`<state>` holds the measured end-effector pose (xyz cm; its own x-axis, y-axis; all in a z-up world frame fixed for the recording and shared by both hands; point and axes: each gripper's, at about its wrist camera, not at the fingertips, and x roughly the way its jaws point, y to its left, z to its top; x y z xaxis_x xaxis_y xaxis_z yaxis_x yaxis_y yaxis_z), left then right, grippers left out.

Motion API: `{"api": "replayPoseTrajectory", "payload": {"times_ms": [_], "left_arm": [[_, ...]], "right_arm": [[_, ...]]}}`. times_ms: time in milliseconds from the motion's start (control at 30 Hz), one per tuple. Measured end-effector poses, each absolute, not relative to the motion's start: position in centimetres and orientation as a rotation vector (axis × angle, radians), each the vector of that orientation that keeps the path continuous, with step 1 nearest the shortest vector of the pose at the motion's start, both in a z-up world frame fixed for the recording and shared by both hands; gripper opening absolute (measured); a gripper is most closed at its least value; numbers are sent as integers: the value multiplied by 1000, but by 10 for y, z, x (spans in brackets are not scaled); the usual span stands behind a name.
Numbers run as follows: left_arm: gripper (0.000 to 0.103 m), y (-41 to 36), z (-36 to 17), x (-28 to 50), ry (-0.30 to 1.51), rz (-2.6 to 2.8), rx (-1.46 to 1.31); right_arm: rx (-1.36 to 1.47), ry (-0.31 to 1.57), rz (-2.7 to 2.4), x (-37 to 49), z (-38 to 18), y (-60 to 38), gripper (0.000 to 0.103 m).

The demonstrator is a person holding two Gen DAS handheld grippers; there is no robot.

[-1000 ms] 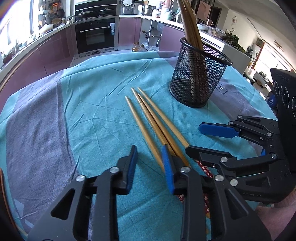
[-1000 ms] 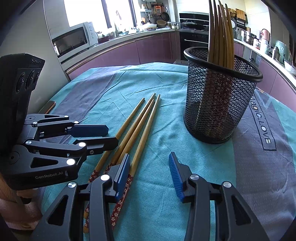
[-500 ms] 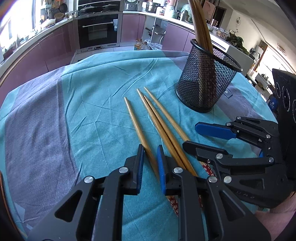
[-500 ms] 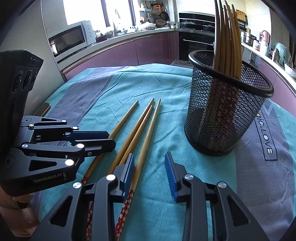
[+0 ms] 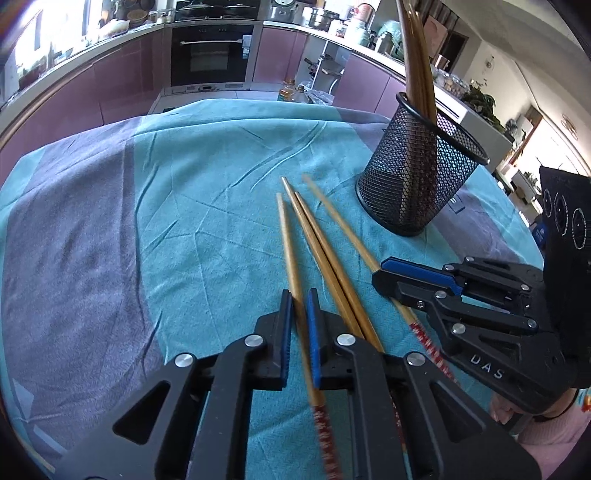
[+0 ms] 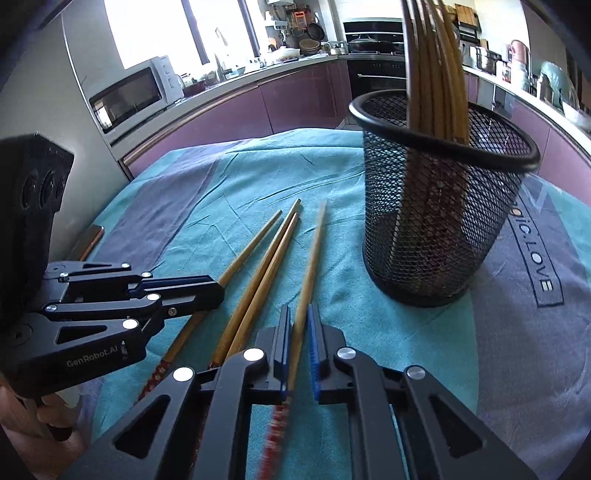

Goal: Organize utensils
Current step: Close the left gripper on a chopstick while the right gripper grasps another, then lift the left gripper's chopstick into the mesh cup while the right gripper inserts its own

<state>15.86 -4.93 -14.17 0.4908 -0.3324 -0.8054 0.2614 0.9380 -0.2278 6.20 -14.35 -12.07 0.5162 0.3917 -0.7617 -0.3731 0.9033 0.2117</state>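
**A sunlit kitchen with mauve cabinets**

Mauve cabinet fronts (image 5: 122,77) curve along the back of the room under a pale countertop (image 6: 236,79) crowded with pots, bowls and jars (too small to tell apart). A black built-in oven (image 5: 208,55) sits among the cabinets, with pans on the hob above it. A white microwave (image 6: 135,92) stands on the counter near a bright window (image 6: 173,27), which floods that side with daylight. A grey wall panel (image 6: 44,81) rises beside the microwave. Farther off, a leafy houseplant (image 5: 480,101) sits on a white unit, and beyond it another bright opening (image 5: 550,147) glows. The ceiling there is white.
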Motion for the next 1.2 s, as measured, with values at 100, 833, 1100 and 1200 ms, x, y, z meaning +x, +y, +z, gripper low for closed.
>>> {"api": "replayPoseTrajectory", "payload": {"times_ms": [100, 833, 1100, 1200], "left_arm": [[8, -46, -140, 155, 989, -362, -94], [8, -31, -64, 124, 827, -513, -133], [8, -25, -25, 115, 732, -565, -152], [8, -27, -13, 117, 708, -575, -158]], "right_arm": [[37, 918, 463, 60, -120, -147, 6], [121, 734, 564, 29, -57, -177, 6], [151, 651, 541, 28, -33, -200, 6], [150, 625, 535, 30, -25, -207, 6]]}}
